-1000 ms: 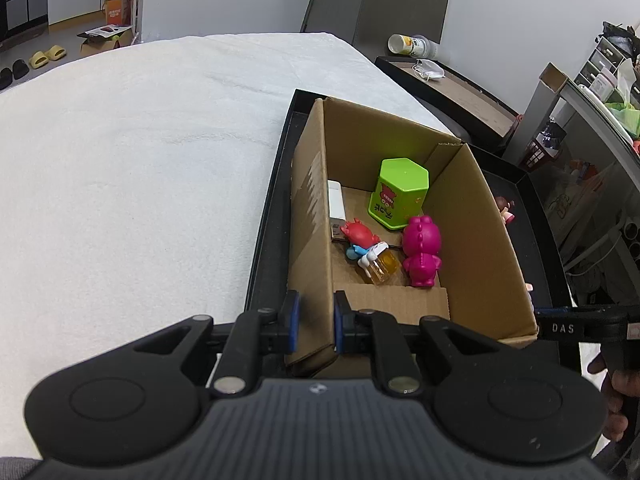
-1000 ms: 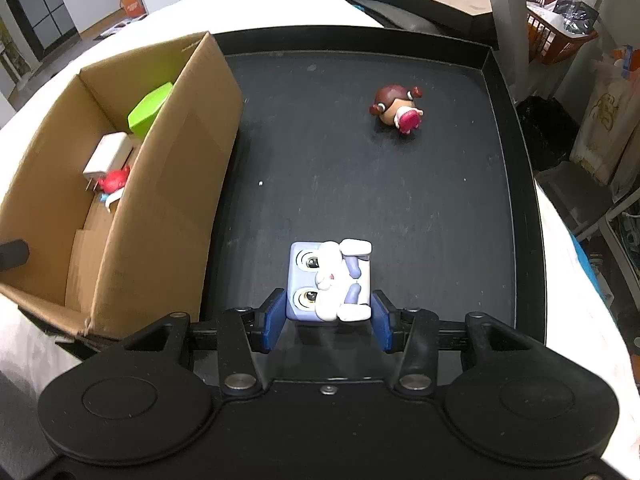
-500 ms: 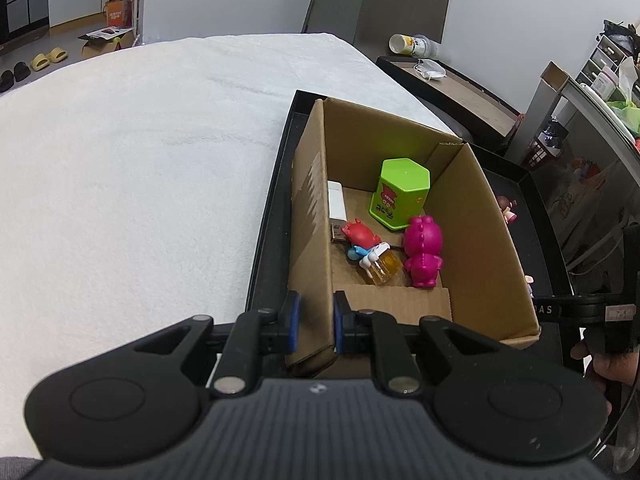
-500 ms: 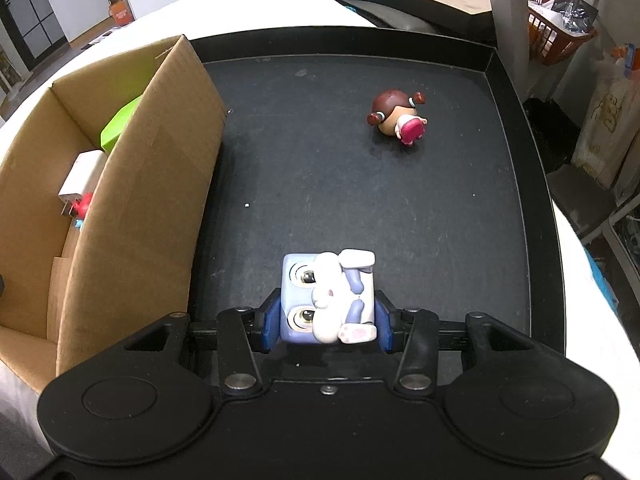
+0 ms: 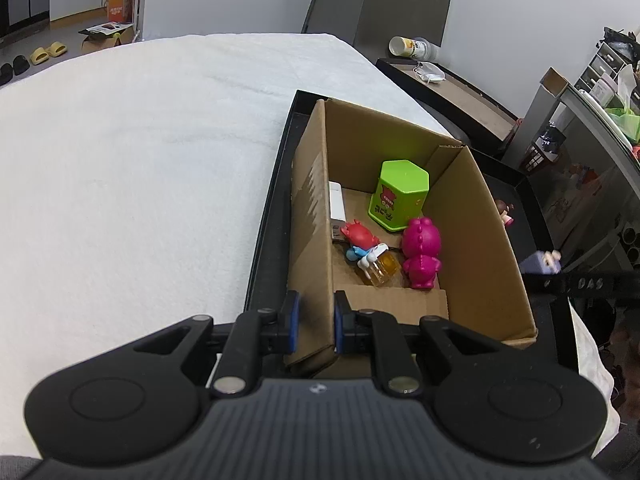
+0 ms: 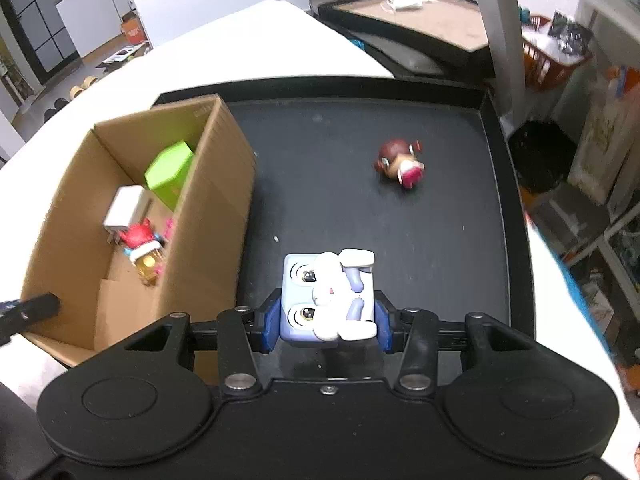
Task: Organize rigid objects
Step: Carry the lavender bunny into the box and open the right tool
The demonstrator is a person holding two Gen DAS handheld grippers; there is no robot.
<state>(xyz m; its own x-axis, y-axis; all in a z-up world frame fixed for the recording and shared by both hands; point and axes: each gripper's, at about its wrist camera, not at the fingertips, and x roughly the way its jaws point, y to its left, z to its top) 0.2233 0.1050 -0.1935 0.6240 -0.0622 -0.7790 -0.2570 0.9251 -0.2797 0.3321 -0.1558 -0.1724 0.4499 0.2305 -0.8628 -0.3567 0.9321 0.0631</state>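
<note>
My left gripper point(image 5: 314, 322) is shut on the near left wall of the cardboard box point(image 5: 310, 216), which stands in the black tray point(image 5: 266, 216). The box holds a green hexagonal tin point(image 5: 398, 196), a pink figure point(image 5: 422, 252), a red figure point(image 5: 358, 234), a small amber bottle point(image 5: 380, 270) and a white block point(image 5: 336, 200). My right gripper point(image 6: 327, 322) is shut on a pale blue cube toy with a white rabbit point(image 6: 328, 296), held above the tray floor point(image 6: 440, 220) right of the box point(image 6: 208, 220). The toy also shows in the left wrist view point(image 5: 540, 262).
A brown-haired doll figure point(image 6: 400, 162) lies on the tray floor toward the far right. A white cloth surface point(image 5: 140, 160) spreads left of the tray. A low table with a cup point(image 5: 408, 46) and cluttered shelves point(image 5: 592, 128) stand behind and right.
My right gripper has lifted the cube toy off the tray floor and risen, so the box interior shows more. The left gripper keeps its hold on the box wall.
</note>
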